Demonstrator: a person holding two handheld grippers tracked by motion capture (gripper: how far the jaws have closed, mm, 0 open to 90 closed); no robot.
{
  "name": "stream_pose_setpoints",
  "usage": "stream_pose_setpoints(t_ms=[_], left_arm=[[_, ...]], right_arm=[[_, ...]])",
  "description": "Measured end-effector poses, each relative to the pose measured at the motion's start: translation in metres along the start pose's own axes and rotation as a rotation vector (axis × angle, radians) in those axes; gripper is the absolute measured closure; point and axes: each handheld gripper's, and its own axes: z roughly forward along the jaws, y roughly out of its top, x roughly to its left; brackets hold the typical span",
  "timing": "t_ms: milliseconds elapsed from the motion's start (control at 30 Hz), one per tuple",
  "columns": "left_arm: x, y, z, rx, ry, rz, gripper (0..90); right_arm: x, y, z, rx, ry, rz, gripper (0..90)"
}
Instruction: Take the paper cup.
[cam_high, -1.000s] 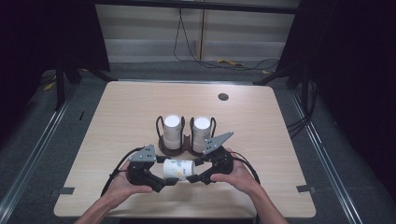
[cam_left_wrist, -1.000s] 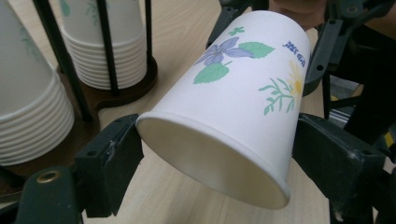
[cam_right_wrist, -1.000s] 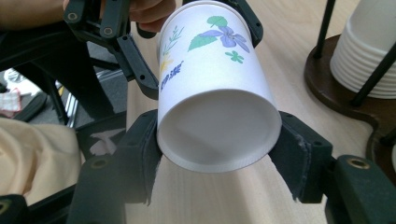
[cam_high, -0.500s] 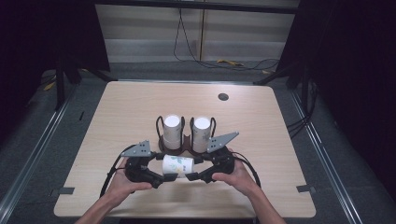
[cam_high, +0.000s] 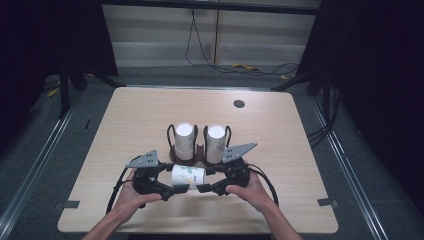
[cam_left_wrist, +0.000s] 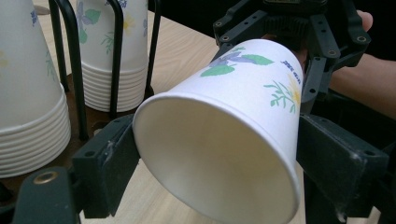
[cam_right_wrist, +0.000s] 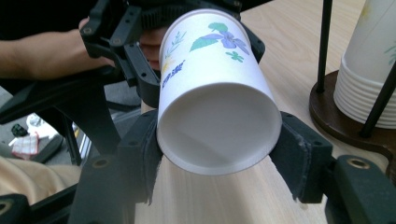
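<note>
A paper cup (cam_high: 188, 176) with a flower print lies on its side, held above the near part of the wooden table (cam_high: 280, 150) between the two grippers. The left gripper (cam_left_wrist: 210, 163) has its jaws closed on the wide open rim of the cup. The right gripper (cam_right_wrist: 219, 154) has its jaws closed on the narrow bottom end. Each gripper faces the other one. Just behind the cup stands a dark holder (cam_high: 200, 159) with thin black rods, and it carries two upright stacks of paper cups (cam_high: 184, 141), side by side.
</note>
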Motion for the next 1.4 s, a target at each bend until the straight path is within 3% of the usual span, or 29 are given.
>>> stream_pose_setpoints(t_ms=[400,667,1200,1400], left_arm=[[0.0005,-0.001,0.0015,-0.016,-0.011,-0.02,14.2],[0.0019,0.001,-0.0016,-0.058,-0.029,-0.04,14.9],[0.0077,0.0,-0.0031,-0.09,-0.118,-0.057,19.2],[0.0087,-0.0013,-0.0036,-0.096,-0.118,-0.061,18.6]], right_arm=[[0.0005,0.0006,-0.0014,-0.031,-0.001,0.003,38.2],[0.0003,0.0015,-0.0013,-0.066,0.012,0.009,38.2],[-0.0006,0.0017,-0.0022,-0.032,0.045,-0.02,38.0],[0.0001,0.003,-0.0013,-0.036,0.042,-0.022,38.1]])
